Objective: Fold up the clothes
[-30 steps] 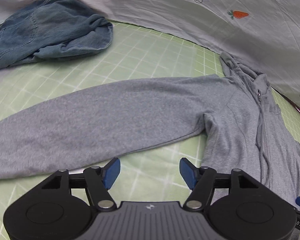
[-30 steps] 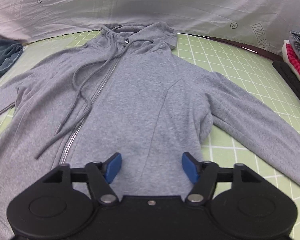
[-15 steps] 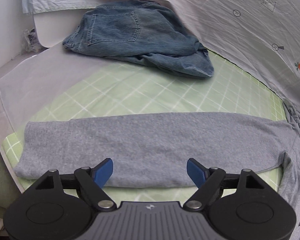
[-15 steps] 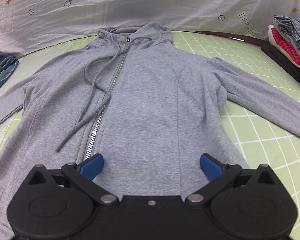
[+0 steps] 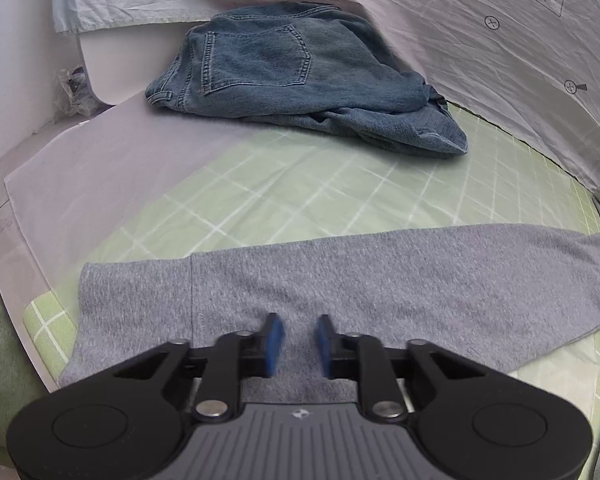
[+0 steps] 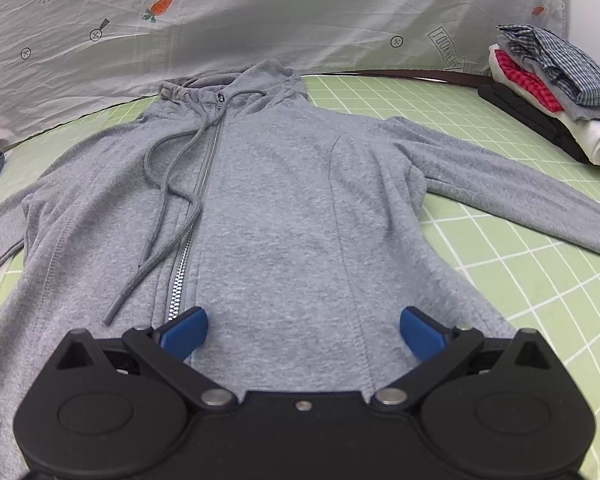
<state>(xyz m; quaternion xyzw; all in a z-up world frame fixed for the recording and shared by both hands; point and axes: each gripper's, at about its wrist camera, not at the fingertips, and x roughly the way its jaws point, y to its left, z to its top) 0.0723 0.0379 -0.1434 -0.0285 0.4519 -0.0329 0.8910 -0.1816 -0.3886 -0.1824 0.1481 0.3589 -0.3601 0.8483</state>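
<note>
Two grippers, two stories: the left gripper has slid out along the sleeve toward its cuff at lower left and its jaws have just pinched in on the grey cloth there. Over the hoodie, spread flat mid-frame on the green tabletop, the right gripper has spread wide, holding nothing — looks like a sleeve fold starting.

Left gripper closed, right gripper wide apart.

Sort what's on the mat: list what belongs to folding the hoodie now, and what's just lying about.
In the job:
grey hoodie
its sleeve
left gripper, closing on the sleeve
right gripper, open over the hoodie's hem

Lying about:
jeans
stack of folded clothes
printed sheet
</note>
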